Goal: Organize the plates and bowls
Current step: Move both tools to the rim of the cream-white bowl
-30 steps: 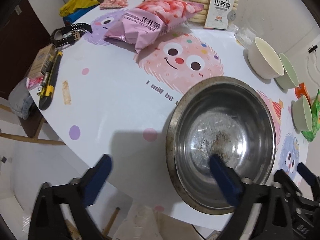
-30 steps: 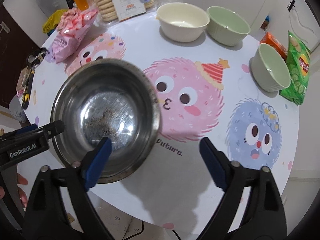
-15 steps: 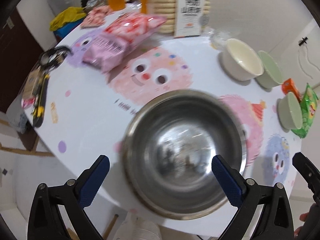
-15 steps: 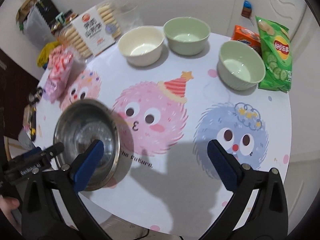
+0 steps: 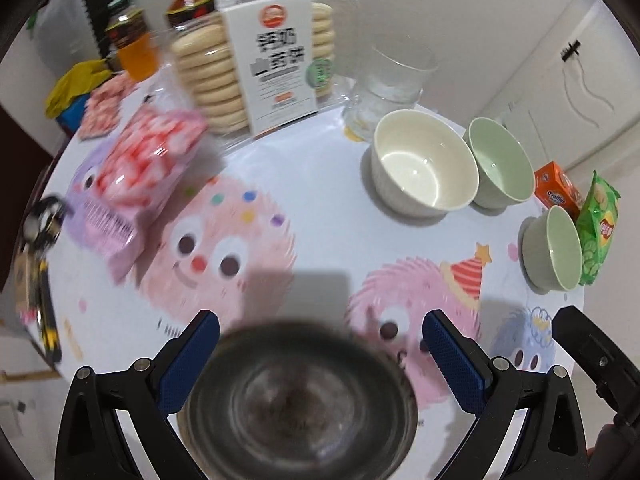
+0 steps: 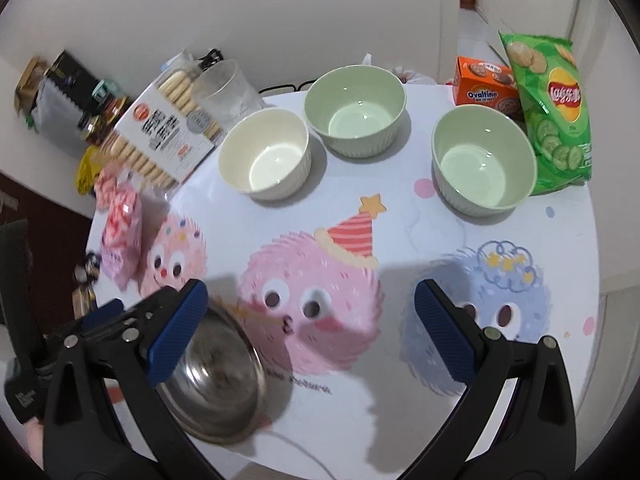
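A steel bowl, blurred, sits near the table's front edge, low between the fingers of my open left gripper, which does not grip it. In the right wrist view the steel bowl lies at the front left, just past the left finger of my open right gripper, which holds nothing. A cream bowl and two green bowls stand upright at the far side. The left wrist view shows the cream bowl touching one green bowl, with the other green bowl apart.
A cracker pack, a glass and drink bottles stand at the back. A pink snack bag lies at the left, a utility knife by the left edge. An Ovaltine box and green crisps bag sit at the right.
Both grippers have drawn back and up from the table, so the steel bowl has dropped lower in both views. The left gripper's finger is no longer inside the bowl. Both stay open.
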### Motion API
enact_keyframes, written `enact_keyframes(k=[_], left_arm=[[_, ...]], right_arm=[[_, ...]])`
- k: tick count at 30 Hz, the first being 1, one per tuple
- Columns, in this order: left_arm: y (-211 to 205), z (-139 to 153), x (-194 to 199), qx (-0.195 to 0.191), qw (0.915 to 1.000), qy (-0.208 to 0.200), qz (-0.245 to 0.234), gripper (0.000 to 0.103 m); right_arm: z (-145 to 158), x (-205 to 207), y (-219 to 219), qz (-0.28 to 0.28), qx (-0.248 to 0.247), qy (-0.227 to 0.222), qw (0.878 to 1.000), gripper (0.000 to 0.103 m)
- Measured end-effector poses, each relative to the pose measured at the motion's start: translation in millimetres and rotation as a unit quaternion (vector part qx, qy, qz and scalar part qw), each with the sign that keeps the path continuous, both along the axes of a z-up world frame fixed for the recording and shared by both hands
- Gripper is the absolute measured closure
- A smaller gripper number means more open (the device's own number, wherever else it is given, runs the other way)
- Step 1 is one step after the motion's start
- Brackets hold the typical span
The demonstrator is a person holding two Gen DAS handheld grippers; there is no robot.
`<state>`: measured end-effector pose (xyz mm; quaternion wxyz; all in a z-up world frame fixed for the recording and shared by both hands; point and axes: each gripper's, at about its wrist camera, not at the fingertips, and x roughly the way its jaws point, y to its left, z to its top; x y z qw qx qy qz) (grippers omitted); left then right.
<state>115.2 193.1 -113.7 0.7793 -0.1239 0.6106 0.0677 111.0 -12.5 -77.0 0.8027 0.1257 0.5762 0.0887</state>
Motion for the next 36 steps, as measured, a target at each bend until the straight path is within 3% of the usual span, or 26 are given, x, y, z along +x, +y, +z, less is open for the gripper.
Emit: enact_keyframes(k=[12,21,26,31,36], left_arm=[[4.7,-39.8,93.2,-0.001,0.9983,0.042,-0.040,0.000],[0.8,-60.6,125.6,0.008,0.9961,0.057,-0.067,0.001],[3.2,-70.7,132.8,0.000,0.9962,0.064,-0.059,0.014],[6.6,-77.3,135.7,-0.022,0.9962,0.068,-0.050,0.026],[10.7,-79.8,140.6,-0.047,0.9954,0.069,-0.047,0.040]], right_arm=[[-40.8,84.1,11.8,-0.074,0.027,0.058,0.995,0.000],[-67.4,117.2,12.2,-0.105,0.028,0.091,0.990,0.000],[-75.5,126.4,14.6,-0.108,0.027,0.101,0.989,0.001],[-80.1,131.7,18.1,-0.107,0.029,0.108,0.988,0.011],[-86.1,138.5,21.1,-0.101,0.031,0.116,0.988,0.035]])
